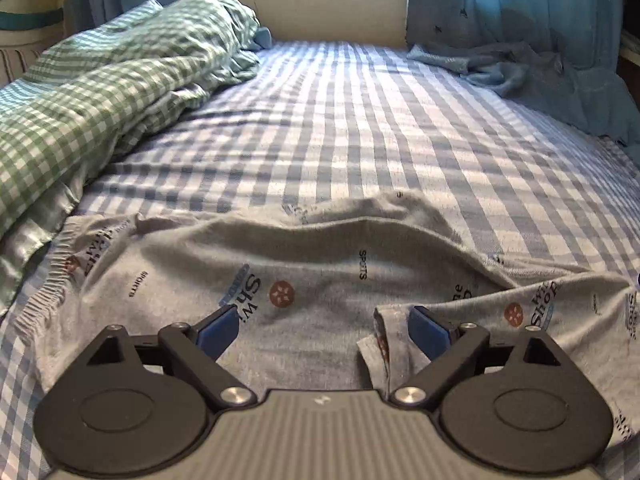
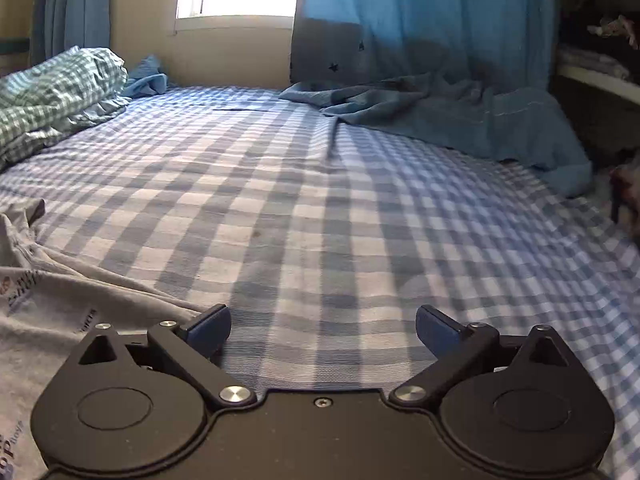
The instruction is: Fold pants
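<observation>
We see both left gripper point(image 1: 324, 330) and right gripper point(image 2: 323, 330) spread wide, empty, over grey pants point(image 1: 320, 280); pants' near edge cut off.

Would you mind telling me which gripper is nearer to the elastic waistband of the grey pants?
Left. The left gripper hovers open over the grey pants, whose waistband lies off to its left. The right gripper is open over bare checked sheet, past the pants' other end.

checked bedsheet point(image 1: 360, 120), green quilt point(image 1: 100, 80), blue curtain point(image 2: 420, 20)
</observation>
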Tool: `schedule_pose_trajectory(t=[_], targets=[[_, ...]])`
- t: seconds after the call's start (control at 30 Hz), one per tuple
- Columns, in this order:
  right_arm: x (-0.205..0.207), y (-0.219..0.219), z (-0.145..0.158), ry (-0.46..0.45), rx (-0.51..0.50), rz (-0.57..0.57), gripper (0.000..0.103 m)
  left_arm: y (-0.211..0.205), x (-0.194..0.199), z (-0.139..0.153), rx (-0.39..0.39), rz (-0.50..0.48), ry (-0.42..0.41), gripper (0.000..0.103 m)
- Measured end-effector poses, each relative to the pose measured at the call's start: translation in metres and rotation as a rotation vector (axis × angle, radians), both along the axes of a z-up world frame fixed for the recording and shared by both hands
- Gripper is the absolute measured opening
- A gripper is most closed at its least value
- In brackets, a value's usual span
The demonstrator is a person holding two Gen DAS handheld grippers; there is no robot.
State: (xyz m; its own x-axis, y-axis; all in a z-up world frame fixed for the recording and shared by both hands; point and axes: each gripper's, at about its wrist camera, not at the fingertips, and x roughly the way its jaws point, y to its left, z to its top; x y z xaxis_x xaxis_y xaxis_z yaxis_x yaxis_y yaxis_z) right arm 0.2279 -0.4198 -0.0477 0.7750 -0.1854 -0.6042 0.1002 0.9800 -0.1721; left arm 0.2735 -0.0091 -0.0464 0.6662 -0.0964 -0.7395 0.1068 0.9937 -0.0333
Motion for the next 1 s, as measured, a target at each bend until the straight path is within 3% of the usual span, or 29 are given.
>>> schedule_pose_trajectory(t=[0.1,0.17,0.23,0.27,0.33,0.37,0.43,0.47,0.6,0.73,0.8,0.87,0.9,0.93,0.97,1.0], targets=[[-0.020,0.018,0.012,-0.020,0.064,0.072,0.100,-0.012,-0.023,0.006,-0.039,-0.023,-0.037,0.098],[-0.036,0.039,0.010,0.009,0.071,0.166,0.101,-0.025,-0.034,-0.006,0.046,-0.021,-0.011,0.098],[-0.045,0.054,-0.006,0.053,-0.037,0.191,0.102,-0.031,-0.041,-0.028,0.159,-0.013,0.028,0.100],[-0.047,0.053,-0.018,0.088,-0.068,0.172,0.102,-0.026,-0.047,-0.031,0.143,-0.002,-0.008,0.103],[-0.051,0.034,-0.022,0.071,0.037,0.129,0.102,-0.014,-0.047,-0.028,0.114,0.016,0.018,0.103],[-0.049,0.030,-0.018,0.090,0.022,0.102,0.102,-0.007,-0.047,-0.025,0.093,0.022,0.033,0.103],[-0.046,0.036,-0.003,0.052,-0.078,0.107,0.102,0.008,-0.049,-0.018,0.072,0.059,0.042,0.102],[-0.042,0.041,0.005,0.033,-0.081,0.138,0.102,0.016,-0.050,-0.015,0.062,0.079,0.042,0.102],[0.006,0.070,0.024,0.050,0.141,0.357,0.100,0.060,-0.053,-0.003,0.048,0.250,0.037,0.100],[0.077,0.124,0.023,0.135,0.382,0.547,0.088,0.116,-0.049,0.004,0.033,0.411,0.024,0.098],[0.114,0.153,0.019,0.196,0.429,0.611,0.077,0.142,-0.042,0.003,0.031,0.474,0.031,0.094],[0.142,0.177,0.013,0.259,0.442,0.635,0.056,0.165,-0.033,-0.001,0.022,0.527,0.041,0.092],[0.156,0.189,0.008,0.318,0.444,0.639,0.052,0.176,-0.028,-0.004,0.010,0.546,0.053,0.086],[0.166,0.198,0.001,0.363,0.447,0.642,0.039,0.184,-0.021,-0.009,-0.001,0.557,0.072,0.077],[0.173,0.206,-0.003,0.391,0.440,0.647,0.024,0.191,-0.015,-0.014,-0.023,0.555,0.096,0.059],[0.177,0.213,-0.005,0.411,0.422,0.654,0.020,0.197,-0.011,-0.018,-0.070,0.540,0.103,0.046]])
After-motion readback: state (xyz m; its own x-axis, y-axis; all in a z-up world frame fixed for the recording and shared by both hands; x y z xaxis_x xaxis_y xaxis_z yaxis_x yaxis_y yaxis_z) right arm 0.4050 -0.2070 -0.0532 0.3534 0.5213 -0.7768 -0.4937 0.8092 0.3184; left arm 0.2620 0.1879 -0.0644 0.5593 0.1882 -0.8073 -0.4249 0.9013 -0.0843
